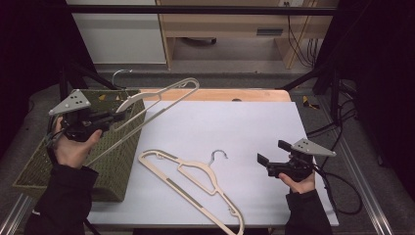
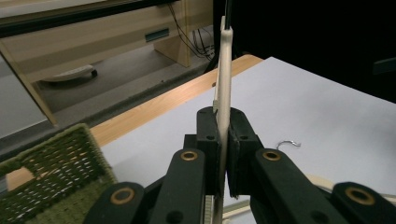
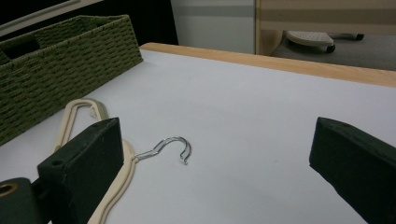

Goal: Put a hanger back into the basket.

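The high view looks from above the near edge, forward and down over the whole tabletop (image 1: pixel 235 122), with the woven basket (image 1: pixel 112 161) at the left and wooden furniture beyond the far edge. The left claw (image 1: pixel 117 115) carries its camera close along its own jaws, facing the far right corner across the white surface, low and very near the raised hanger (image 2: pixel 224 84). The right claw (image 1: pixel 271 154) carries a camera low at the near right, facing left and far. It shares the lying hanger's hook (image 3: pixel 170 147) and the basket (image 3: pixel 56 70) with the high view.
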The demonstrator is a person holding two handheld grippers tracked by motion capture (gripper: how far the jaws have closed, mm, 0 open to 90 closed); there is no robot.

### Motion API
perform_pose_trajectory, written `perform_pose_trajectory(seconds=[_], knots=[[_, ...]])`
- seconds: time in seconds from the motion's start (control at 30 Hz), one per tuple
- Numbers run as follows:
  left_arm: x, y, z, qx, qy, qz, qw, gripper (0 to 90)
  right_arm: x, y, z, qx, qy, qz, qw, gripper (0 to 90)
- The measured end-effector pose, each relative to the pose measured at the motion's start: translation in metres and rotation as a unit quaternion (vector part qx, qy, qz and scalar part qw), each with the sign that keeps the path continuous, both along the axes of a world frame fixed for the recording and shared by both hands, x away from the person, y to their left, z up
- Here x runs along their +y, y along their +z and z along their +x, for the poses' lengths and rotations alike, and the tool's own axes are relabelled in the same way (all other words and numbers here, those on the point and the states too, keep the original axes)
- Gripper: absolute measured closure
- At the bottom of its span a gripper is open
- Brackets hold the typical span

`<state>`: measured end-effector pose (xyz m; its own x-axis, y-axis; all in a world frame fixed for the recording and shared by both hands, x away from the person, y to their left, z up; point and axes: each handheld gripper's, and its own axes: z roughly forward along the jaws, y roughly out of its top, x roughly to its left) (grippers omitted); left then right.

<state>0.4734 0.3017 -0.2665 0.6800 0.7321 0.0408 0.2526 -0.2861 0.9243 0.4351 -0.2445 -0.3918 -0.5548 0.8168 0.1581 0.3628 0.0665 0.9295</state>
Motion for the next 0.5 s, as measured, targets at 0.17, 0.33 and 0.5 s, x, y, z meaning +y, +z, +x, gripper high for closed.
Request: perform_pose_trajectory(seconds=[0.17,0.33,0.5], knots=[[0.022,0.001,0.004,-0.003,0.016,0.005,0.9998,85.0,0.000,0.000,0.000,0.000,-0.002,-0.001,1.0000,3.3],[0.046,-0.004,0.007,-0.001,0.038,0.000,0.9993,85.0,0.001,0.000,0.000,0.002,0.001,-0.003,1.0000,3.3],[0.069,-0.011,0.009,0.005,0.063,0.005,0.9980,85.0,0.001,0.000,0.000,0.002,0.001,-0.003,1.0000,3.3]])
